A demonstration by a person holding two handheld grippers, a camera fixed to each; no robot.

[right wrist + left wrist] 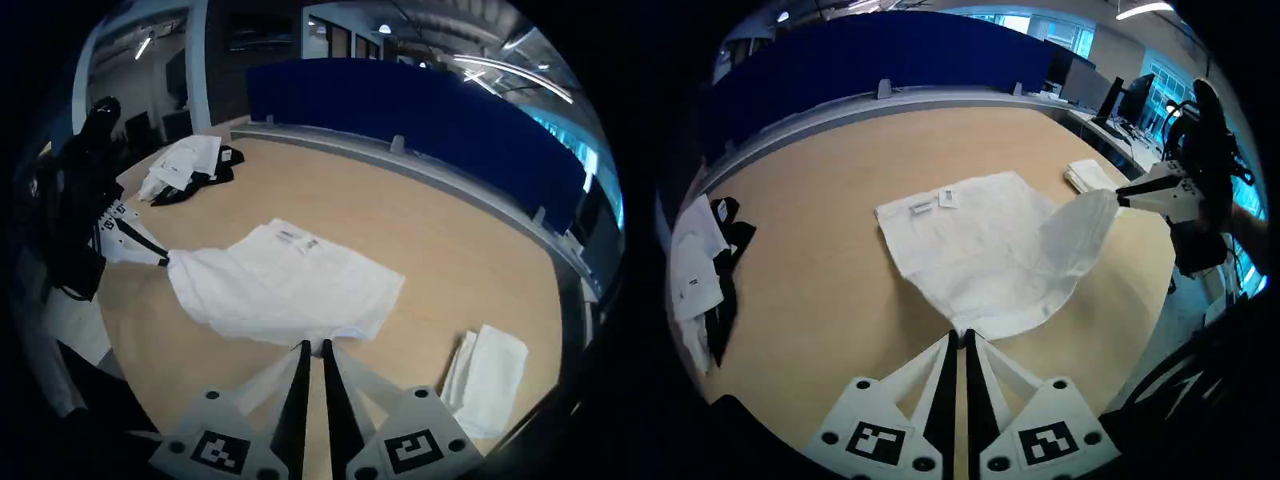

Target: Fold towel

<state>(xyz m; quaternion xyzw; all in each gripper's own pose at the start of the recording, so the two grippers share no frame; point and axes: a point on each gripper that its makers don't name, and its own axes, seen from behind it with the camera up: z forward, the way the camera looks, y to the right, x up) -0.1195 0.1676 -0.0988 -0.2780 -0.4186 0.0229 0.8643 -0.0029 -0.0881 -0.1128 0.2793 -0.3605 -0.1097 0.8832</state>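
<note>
**Two grippers pinch towel corners on office table**

A white towel (984,248) lies spread on a wooden table (816,264) in front of a long blue divider (880,52), its tagged edge turned toward the divider. On the side away from the divider, the left gripper (961,332) has its fingers drawn almost together and pinches one corner of the cloth. The right gripper (312,346), likewise nearly closed, pinches the neighbouring corner. That corner is raised off the table, so the fabric curls upward. A folded white towel (1090,174) sits toward one end of the divider. A heap of black and white clothes (704,264) lies toward the other end.
</note>
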